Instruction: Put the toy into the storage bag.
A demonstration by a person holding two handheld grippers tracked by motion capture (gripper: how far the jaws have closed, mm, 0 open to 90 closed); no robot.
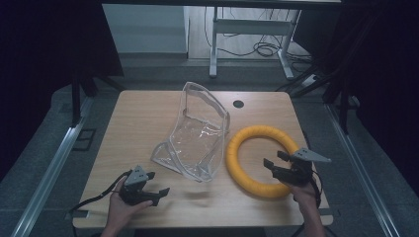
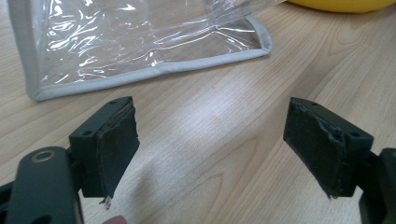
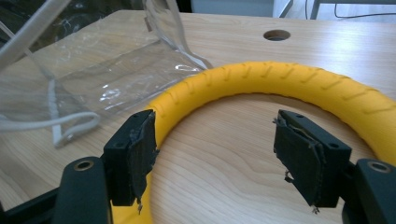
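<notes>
We'd pinch the yellow foam ring (image 1: 260, 160) on its near-right arc — light, squashy, grippy; right gripper (image 1: 278, 164) spread wide, empty.

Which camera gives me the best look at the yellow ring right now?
The high view: the whole yellow ring lies flat on the table beside the clear bag. The right gripper view shows only its near arc past the open right claw; the left gripper view catches a sliver.

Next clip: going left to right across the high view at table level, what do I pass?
left claw → clear plastic bag → yellow ring → right claw, open at the ring's near right side.
</notes>
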